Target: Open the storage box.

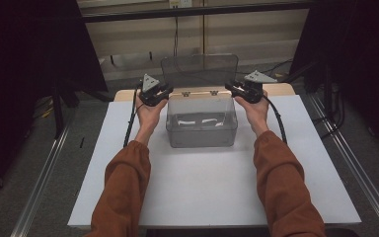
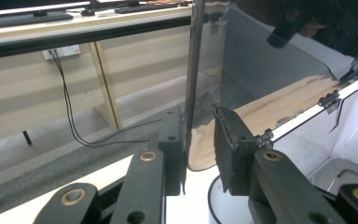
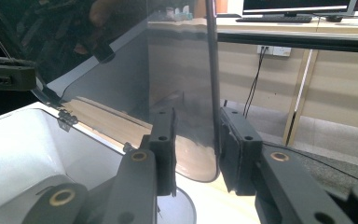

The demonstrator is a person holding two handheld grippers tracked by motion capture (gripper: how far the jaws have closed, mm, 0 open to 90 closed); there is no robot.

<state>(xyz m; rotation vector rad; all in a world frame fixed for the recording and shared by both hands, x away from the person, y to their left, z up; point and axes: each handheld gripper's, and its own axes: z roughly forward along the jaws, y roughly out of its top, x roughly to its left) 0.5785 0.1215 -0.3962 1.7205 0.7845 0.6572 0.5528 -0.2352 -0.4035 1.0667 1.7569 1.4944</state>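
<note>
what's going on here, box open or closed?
Open. A person holds a two-jaw gripper in each hand at the clear plastic box on the white table. The box's clear hinged lid stands upright behind it. The left gripper has the lid's left edge between its jaws, the right gripper the right edge. The left gripper's jaws are closed on that edge; how firmly the right presses is unclear. Something pale lies inside the box.
</note>
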